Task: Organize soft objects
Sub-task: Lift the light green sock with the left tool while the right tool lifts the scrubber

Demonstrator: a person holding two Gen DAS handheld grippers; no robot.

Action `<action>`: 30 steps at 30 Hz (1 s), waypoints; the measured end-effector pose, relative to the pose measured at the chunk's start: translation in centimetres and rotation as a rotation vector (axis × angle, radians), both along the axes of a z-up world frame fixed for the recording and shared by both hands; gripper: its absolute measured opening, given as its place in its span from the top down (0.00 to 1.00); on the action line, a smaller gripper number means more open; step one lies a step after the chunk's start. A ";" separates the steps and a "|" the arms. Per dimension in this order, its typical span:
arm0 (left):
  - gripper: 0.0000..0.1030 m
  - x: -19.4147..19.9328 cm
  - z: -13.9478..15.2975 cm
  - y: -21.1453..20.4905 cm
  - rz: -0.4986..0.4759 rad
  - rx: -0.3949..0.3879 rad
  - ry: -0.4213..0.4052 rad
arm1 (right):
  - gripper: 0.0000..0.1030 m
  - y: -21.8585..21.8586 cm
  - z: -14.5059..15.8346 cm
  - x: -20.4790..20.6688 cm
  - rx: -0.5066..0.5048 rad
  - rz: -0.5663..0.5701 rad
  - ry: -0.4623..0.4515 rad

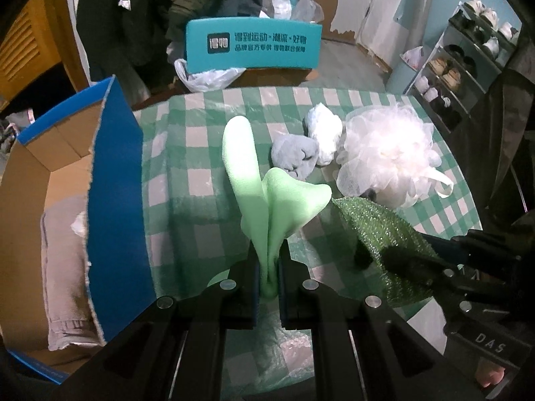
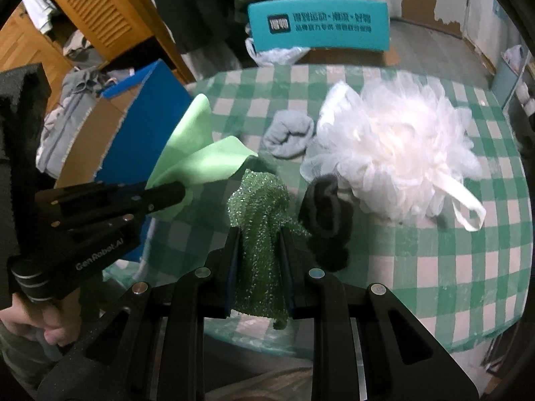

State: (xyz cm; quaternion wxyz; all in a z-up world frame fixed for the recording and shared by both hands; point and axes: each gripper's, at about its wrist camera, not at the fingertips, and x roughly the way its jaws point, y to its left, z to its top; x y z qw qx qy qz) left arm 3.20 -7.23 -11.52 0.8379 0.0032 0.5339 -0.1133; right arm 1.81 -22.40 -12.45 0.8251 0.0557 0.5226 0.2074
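Cloth (image 1: 277,207): pinched in my left tool (image 1: 269,287)
Scrubber (image 2: 259,234): clamped in my right tool (image 2: 259,287)
Next: carry both to the box (image 1: 113,200) beside the cloth

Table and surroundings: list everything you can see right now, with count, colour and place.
cloth: 1, light green, in left gripper
scrubbing pad: 1, glittery green, in right gripper
bath pouf: 1, white, table right
rolled socks: 3; grey, white, black, table middle
tablecloth: 1, green-white check
cardboard box: 1, blue outside, left of table
towel: 1, grey, inside box
teal sign: 1, behind table
shoe rack: 1, far right
left gripper: black, shut
right gripper: black, shut
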 end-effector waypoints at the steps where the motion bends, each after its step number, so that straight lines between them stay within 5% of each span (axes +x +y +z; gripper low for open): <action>1: 0.92 -0.1 0.3 0.2 0.003 -0.002 -0.007 | 0.80 0.1 0.4 0.0 0.004 0.003 -0.012; 30: 0.92 -1.2 6.0 3.1 0.051 -0.077 -0.145 | 0.83 0.8 6.1 1.0 0.018 -0.028 -0.189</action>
